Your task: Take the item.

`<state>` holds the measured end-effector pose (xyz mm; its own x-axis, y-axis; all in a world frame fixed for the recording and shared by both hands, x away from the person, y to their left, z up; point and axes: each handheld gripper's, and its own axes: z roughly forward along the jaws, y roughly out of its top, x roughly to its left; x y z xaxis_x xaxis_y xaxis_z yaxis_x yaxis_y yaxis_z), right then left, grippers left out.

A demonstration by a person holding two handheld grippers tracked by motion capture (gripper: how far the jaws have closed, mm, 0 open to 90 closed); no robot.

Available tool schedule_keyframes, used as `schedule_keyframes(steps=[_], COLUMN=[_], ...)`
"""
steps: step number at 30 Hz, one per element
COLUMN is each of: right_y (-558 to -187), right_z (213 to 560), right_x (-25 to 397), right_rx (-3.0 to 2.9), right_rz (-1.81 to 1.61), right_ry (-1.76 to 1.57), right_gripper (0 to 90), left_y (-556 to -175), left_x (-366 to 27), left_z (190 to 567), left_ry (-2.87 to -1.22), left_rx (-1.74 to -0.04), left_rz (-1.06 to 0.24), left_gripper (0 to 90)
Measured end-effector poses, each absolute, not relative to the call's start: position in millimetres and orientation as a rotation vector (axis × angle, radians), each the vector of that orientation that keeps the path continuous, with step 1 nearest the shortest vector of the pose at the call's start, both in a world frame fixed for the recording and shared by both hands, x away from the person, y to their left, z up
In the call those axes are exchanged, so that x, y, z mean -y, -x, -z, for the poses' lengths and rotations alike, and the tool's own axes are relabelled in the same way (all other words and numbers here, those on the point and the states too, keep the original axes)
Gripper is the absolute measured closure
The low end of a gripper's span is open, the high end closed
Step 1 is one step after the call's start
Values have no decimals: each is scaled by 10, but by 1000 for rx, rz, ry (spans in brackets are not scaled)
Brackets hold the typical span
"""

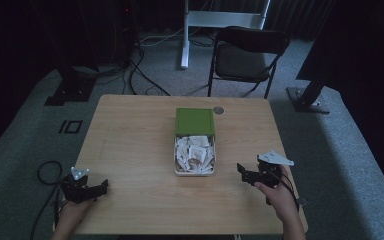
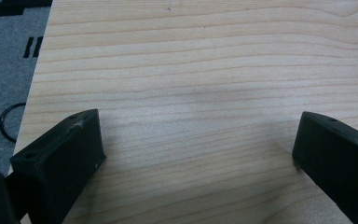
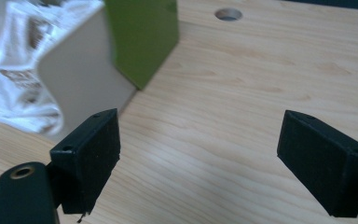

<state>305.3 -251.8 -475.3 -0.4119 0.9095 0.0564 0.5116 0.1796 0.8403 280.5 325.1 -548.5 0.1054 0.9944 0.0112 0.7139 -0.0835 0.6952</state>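
At table's near edge, right gripper [image 1: 245,172] at 4 o'clock: jaws wide apart, empty. Left gripper [image 1: 100,187] at 8 o'clock: same, over bare table [image 1: 130,145]. Box [image 1: 194,170] sits at centre, green lid [image 1: 194,121] slid toward 12, paper packets [image 1: 194,152] inside. Packets look light, limp, crinkly; pinch one by a raised edge.

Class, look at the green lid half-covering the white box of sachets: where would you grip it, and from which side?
Grip the green lid across its two long side edges, coming down from above at its far, uncovered-by-nothing half. It lies flat over the white box's far end, so the sides are free. The right gripper, jaws open, is nearer.
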Motion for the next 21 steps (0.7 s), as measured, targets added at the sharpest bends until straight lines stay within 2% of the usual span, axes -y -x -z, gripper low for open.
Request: schedule_keyframes(steps=[21], right_y=[-3172], right_z=[4459], right_x=[1956], right_rx=[-2076], right_rz=[-1275], right_ry=[-1182], right_gripper=[135], left_y=[-2805], left_x=[-3251], left_z=[5485], left_ry=[-1857], left_rx=[-1663], left_rz=[-684], left_gripper=[26])
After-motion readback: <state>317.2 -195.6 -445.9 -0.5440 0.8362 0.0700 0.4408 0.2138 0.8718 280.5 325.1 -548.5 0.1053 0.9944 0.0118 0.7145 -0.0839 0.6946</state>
